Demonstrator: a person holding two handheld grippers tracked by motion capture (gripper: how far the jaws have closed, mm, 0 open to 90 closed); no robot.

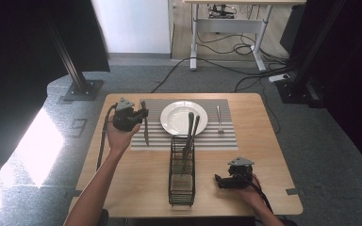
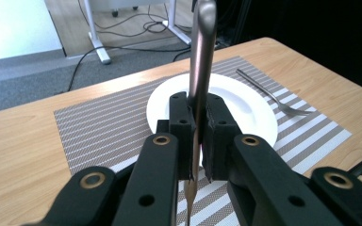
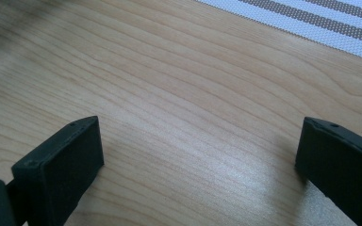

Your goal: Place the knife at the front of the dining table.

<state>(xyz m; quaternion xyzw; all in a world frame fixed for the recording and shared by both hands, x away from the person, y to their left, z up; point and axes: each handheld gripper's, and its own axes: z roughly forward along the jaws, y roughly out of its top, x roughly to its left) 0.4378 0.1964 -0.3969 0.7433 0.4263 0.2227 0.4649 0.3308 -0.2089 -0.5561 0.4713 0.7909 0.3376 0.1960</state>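
Left tool [image 2: 197, 141], slim steel knife [image 2: 201, 70]

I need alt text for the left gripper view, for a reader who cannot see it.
The left gripper is shut on a metal knife, held upright above a striped placemat. Behind it are a white plate and a fork on the wooden table.

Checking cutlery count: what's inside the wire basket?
Two utensils stand in the wire basket, handles leaning out over the white plate. Their working ends are down behind the mesh, so their type can't be read. Basket floor is too dark to check.
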